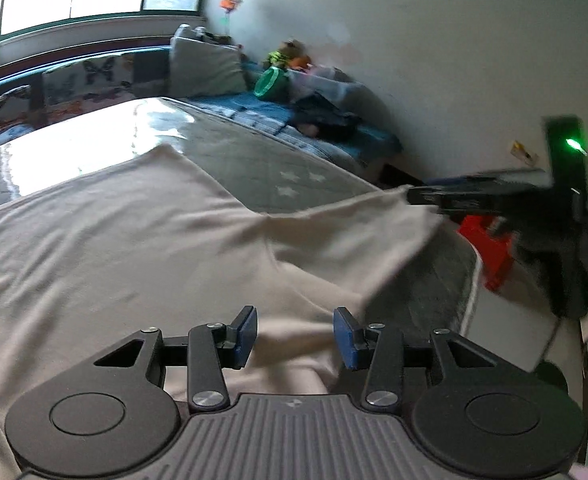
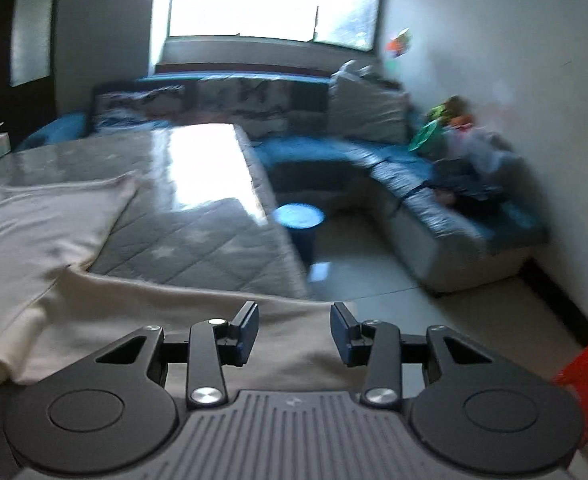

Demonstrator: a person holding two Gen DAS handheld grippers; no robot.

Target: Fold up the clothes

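Note:
A cream garment (image 1: 133,240) lies spread over the grey quilted table cover (image 1: 261,168), with loose folds near me. My left gripper (image 1: 296,334) hovers low over its near part, blue pads apart and nothing pinched between them. In the left wrist view my right gripper (image 1: 414,196) reaches in from the right, its tip at the garment's far right corner, which rises slightly toward it. In the right wrist view that gripper (image 2: 294,332) stands open over the garment (image 2: 33,232) edge near the table cover's (image 2: 193,240) corner. Cloth lies under the gap, and the pads do not press on it.
A blue L-shaped sofa (image 2: 434,184) with cushions, toys and dark clothes runs along the window and the right wall. A blue round stool (image 2: 298,216) stands on the tiled floor beside the table. A red object (image 2: 586,368) sits on the floor at the near right.

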